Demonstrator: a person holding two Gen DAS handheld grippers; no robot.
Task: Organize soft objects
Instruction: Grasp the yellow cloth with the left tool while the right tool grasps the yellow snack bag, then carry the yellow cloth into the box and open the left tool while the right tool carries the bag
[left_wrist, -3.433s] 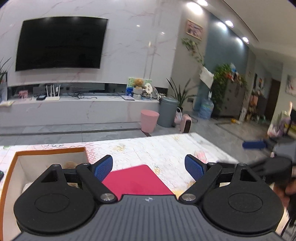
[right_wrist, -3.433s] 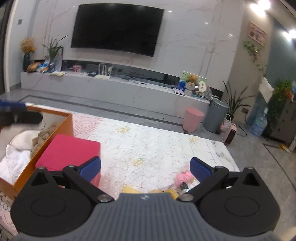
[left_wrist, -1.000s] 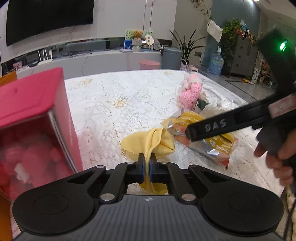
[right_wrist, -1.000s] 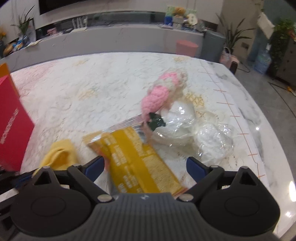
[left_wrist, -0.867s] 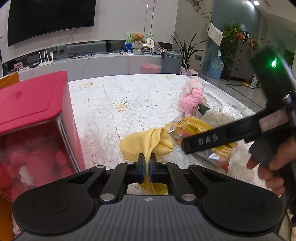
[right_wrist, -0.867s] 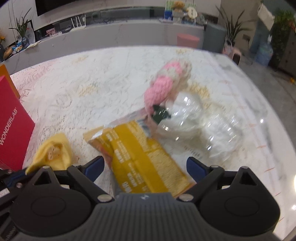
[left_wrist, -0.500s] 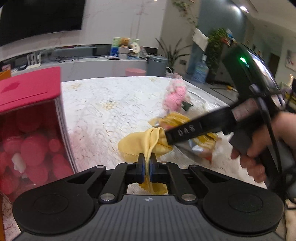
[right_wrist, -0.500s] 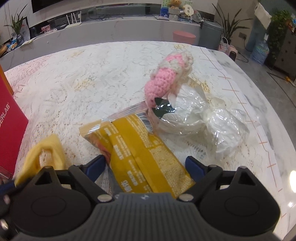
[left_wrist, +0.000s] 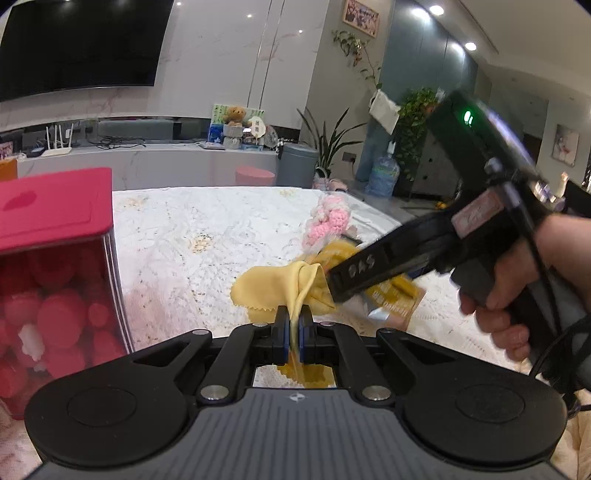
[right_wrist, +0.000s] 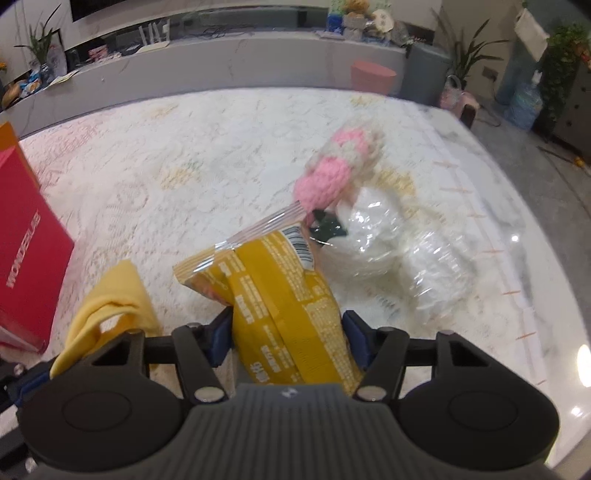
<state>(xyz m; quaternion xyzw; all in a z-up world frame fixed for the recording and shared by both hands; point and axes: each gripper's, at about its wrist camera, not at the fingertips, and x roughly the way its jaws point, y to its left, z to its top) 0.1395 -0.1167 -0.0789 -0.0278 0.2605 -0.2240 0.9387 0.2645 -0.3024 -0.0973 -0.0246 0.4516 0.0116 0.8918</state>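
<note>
My left gripper (left_wrist: 294, 334) is shut on a yellow cloth (left_wrist: 282, 286) and holds it just above the lace-covered table; the cloth also shows in the right wrist view (right_wrist: 107, 306). My right gripper (right_wrist: 288, 339) has closed on a yellow snack bag (right_wrist: 280, 299), with both blue pads against its sides. The bag also shows in the left wrist view (left_wrist: 391, 299), behind the right gripper's body. A pink crochet toy (right_wrist: 332, 177) lies beyond the bag, next to clear plastic bags (right_wrist: 399, 243).
A red-lidded clear box (left_wrist: 51, 280) of pink and red soft balls stands at the left; its red side shows in the right wrist view (right_wrist: 26, 243). The table edge (right_wrist: 554, 258) runs along the right. A pink stool (left_wrist: 255, 175) and grey bin (left_wrist: 297, 166) stand beyond.
My right gripper has moved down over the yellow snack bag and closed its fingers on it. My left gripper has stayed shut on the yellow cloth and lifted it slightly.
</note>
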